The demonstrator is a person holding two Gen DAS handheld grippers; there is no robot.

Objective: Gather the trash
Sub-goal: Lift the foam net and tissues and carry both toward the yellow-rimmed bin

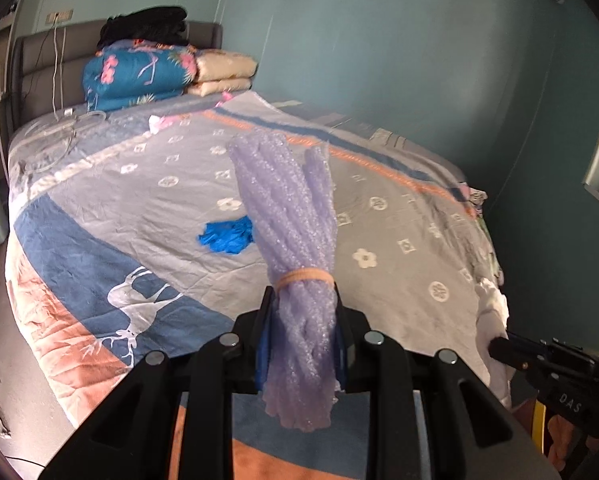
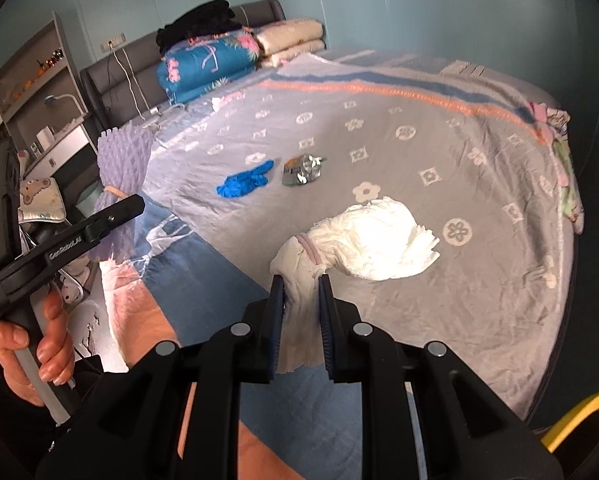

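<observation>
My left tool (image 1: pixel 304 336) is pinched on a roll of lilac bubble wrap (image 1: pixel 295 240), its blue pads pressed into the roll's lower part. A tan rubber band (image 1: pixel 305 276) cinches the roll just above my fingertips. The roll stands nearly upright, long axis running up and away from the tool, its top fanning out wider than the banded waist and its bottom hanging below the pads. It is lifted off the bed (image 1: pixel 99 184), over the near edge of the cover.

My right tool (image 2: pixel 302 312) has its pads closed in on a limp strip of a white crumpled diaper (image 2: pixel 371 240). The strip runs lengthwise between the pads, toward me; the bulky, wrinkled body lies on the bed just beyond the fingertips, spreading to the right. Whether the pads truly bite the strip I cannot tell for sure, but they sit against both its sides.

Beyond the diaper, toward the headboard, lie a blue glove (image 2: pixel 245 182) bunched into a wad and a crushed foil wrapper (image 2: pixel 303 170) just beside it, apart from each other and well apart from the diaper. The cover around all three is flat and open. Far past the diaper, folded quilts (image 2: pixel 211 64) are stacked at the head of the bed. To the diaper's right the cover drops off at the bed's side edge, close to the teal wall (image 2: pixel 459 12).
</observation>
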